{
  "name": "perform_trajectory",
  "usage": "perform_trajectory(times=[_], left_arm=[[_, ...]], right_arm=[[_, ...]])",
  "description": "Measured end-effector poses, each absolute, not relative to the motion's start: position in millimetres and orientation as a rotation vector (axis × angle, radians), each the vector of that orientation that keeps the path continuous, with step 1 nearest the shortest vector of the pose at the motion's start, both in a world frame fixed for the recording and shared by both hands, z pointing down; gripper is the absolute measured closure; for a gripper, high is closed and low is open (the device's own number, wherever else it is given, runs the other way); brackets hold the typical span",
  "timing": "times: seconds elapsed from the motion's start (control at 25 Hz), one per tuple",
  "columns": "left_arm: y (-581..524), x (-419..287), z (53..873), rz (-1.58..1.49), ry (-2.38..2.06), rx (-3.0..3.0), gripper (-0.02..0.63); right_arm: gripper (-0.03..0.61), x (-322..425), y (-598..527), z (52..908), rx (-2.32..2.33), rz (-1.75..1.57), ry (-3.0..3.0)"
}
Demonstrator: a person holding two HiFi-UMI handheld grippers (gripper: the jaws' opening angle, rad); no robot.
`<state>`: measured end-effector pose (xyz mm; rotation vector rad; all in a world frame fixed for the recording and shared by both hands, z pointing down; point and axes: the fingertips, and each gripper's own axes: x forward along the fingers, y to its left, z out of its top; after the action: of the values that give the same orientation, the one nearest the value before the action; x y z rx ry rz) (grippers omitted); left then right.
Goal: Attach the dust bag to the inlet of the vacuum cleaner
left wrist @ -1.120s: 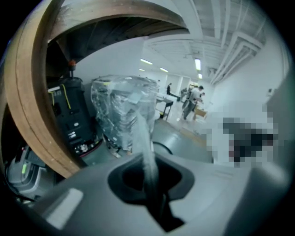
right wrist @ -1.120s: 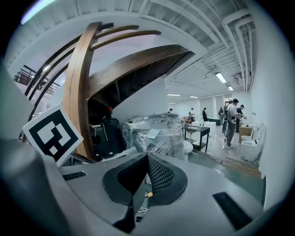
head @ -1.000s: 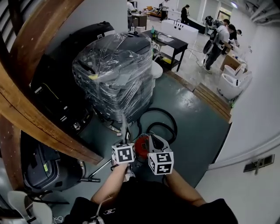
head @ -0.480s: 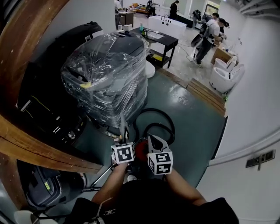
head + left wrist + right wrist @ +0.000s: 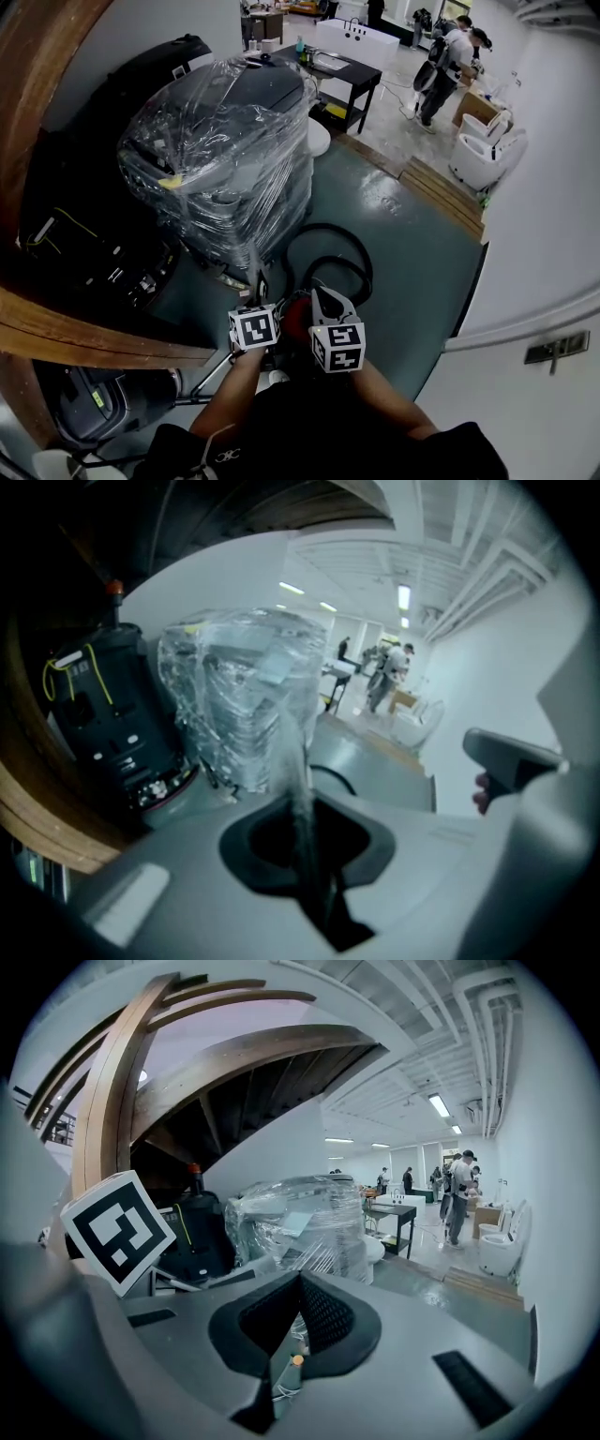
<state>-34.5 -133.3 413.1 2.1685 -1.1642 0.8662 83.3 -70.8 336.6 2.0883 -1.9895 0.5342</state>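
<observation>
A red vacuum cleaner [image 5: 301, 313] sits on the dark green floor just beyond my two hands, mostly hidden by the grippers. Its black hose [image 5: 330, 246] loops away behind it. My left gripper [image 5: 261, 281] is to the vacuum's left, jaws shut into a thin point with nothing between them [image 5: 300, 789]. On the other side my right gripper [image 5: 320, 293] hovers over the red body, also shut and empty [image 5: 300, 1279]. I can make out no dust bag in any view.
A tall stack wrapped in clear plastic [image 5: 225, 150] stands close ahead. A black machine [image 5: 89, 234] sits under the wooden stair beam [image 5: 84, 330] at left, and a white wall [image 5: 544, 234] closes the right. Several people [image 5: 441, 56] work far back.
Both grippers have moved forward and a little down toward the red vacuum cleaner, and the head view has followed. Their jaws stay shut.
</observation>
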Motion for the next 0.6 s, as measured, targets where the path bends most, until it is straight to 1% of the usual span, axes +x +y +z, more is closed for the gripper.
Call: perform_trajectory(times=[0.28, 0.44, 0.6], left_arm=[[-141.2, -43.8, 399.9, 0.850, -1.265, 2.101, 0.589], [-151.8, -58.9, 399.3, 0.836, -1.331, 2.066, 0.589], [-144.9, -78.6, 417.3, 0.839, -1.368, 1.979, 0.589]], right_arm=[[0.581, 107.7, -96.6, 330.5, 2.046, 0.553, -2.042], [0.581, 103.3, -113.4, 337.8, 2.002, 0.578, -2.075], [0.581, 93.6, -114.8, 356.9, 1.918, 0.631, -2.079]])
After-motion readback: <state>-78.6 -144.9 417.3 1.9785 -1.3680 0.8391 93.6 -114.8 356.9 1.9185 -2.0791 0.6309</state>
